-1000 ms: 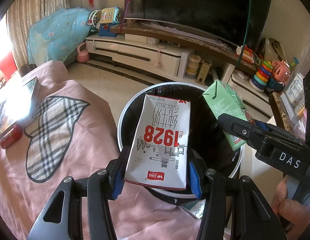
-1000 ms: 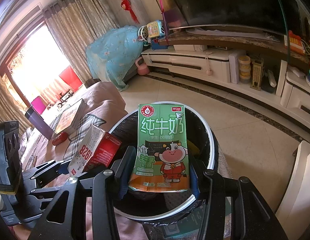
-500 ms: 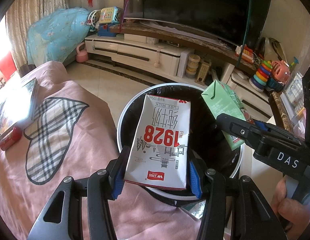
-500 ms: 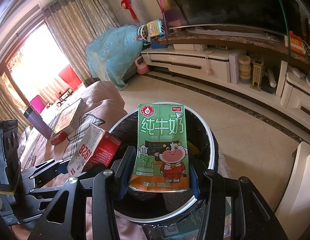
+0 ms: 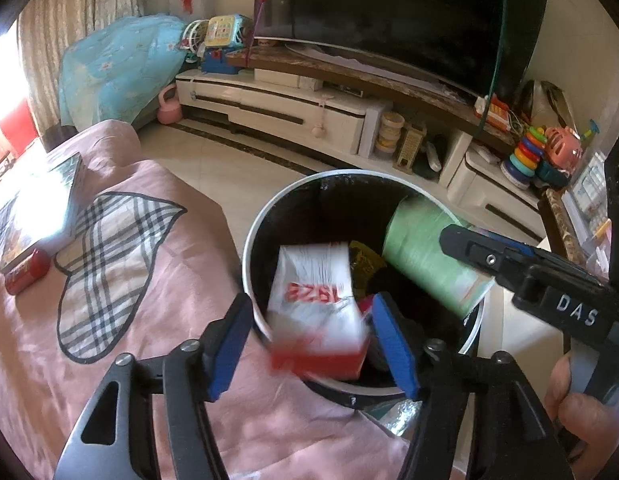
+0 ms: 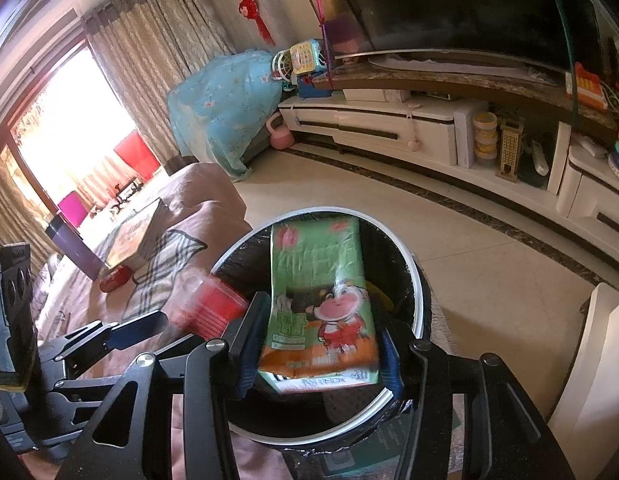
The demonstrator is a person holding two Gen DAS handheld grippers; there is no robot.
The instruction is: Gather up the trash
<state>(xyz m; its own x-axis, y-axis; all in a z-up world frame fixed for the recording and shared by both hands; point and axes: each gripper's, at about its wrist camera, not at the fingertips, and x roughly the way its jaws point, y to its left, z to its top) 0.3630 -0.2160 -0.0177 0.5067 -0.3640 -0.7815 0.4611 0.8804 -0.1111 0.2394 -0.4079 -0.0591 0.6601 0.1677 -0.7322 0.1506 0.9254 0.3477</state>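
Your left gripper point(image 5: 313, 344): jaws spread, white-red milk carton point(image 5: 317, 304) loose between them, blurred, over black-lined trash bin point(image 5: 253, 240). Your right gripper point(image 6: 317, 344): jaws apart, green milk carton point(image 6: 321, 292) blurred between pads, contact unclear, above bin mouth. Red can point(image 5: 27, 272) lies on pink blanket point(image 5: 149, 320).

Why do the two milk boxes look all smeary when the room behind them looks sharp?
In the left wrist view, the white milk carton is streaked with motion blur between the open left gripper, over the trash bin. In the right wrist view, the green milk carton is smeared too, between the right gripper fingers. In both views the window glare washes out the left side.
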